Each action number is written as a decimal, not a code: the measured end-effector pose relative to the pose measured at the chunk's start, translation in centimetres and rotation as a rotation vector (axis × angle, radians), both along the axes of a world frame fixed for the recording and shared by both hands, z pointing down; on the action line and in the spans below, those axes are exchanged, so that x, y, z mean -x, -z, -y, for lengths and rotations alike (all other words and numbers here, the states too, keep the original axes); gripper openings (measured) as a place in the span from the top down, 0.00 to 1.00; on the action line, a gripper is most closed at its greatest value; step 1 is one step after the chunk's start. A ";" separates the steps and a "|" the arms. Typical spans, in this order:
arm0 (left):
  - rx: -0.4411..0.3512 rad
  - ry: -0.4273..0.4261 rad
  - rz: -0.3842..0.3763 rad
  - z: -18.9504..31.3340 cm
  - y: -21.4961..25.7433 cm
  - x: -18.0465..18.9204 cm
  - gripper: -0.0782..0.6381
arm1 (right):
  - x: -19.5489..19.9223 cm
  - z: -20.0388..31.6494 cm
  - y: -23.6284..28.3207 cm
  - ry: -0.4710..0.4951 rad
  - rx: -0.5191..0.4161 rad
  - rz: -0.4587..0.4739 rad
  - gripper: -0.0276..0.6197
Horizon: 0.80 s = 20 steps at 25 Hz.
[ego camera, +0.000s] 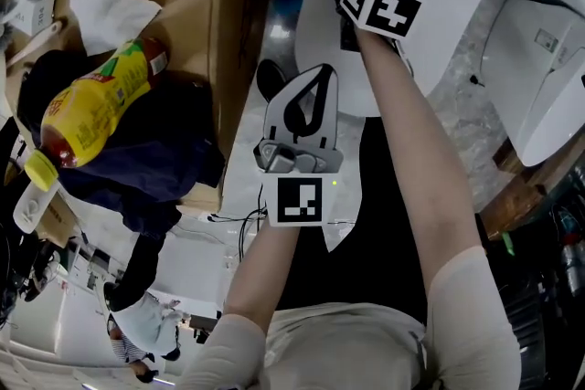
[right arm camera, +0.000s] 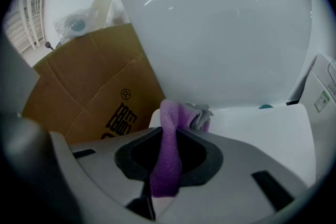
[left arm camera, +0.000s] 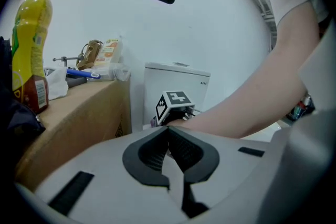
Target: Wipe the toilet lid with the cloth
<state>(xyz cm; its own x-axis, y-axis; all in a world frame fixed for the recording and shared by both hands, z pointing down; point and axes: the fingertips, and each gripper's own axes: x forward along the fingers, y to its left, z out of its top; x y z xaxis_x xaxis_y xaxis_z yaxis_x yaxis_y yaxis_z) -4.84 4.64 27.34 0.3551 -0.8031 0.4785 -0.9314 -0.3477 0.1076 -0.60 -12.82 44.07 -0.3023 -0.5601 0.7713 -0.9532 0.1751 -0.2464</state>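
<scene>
Left claw: closed, nothing between its jaws; held close to the person, left of the right forearm, tips pointing away toward the toilet.
Right claw: clamped on the cloth; reaches farther forward than the left one, with its marker cube facing up.
Cloth: purple; one strip runs down between the right claw's jaws, and a bunched end sticks out past the tips at the back of the toilet lid.
Toilet lid: white, flat and down, directly under the right claw and the cloth.
Tank: white, rising just behind the lid.
Cardboard box: brown, standing beside the toilet on the person's left.
Bottle: yellow drink with a yellow cap and a red-and-green label, upright at the box's end nearest the person, beside dark fabric.
Paper: white and crumpled, on top of the box beyond the bottle.
</scene>
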 end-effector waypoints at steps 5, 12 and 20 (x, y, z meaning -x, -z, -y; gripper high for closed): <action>0.009 0.029 0.000 -0.2 -0.1 1.4 0.87 | 2.7 0.0 -0.2 0.023 0.007 0.011 0.82; 0.014 0.021 -0.003 -0.6 -0.1 1.5 0.87 | 3.6 -0.1 -0.2 0.038 0.003 0.009 0.82; 0.003 -0.022 0.012 -0.7 0.1 0.3 0.87 | 0.1 -1.5 2.8 -0.009 -0.129 0.005 0.82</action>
<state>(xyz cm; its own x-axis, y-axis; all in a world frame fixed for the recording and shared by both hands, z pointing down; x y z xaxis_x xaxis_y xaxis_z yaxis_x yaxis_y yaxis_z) -5.10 5.33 27.27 0.3669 -0.7938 0.4851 -0.9248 -0.3679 0.0974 -0.70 -11.32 41.29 -0.3006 -0.6572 0.6912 -0.9537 0.1970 -0.2274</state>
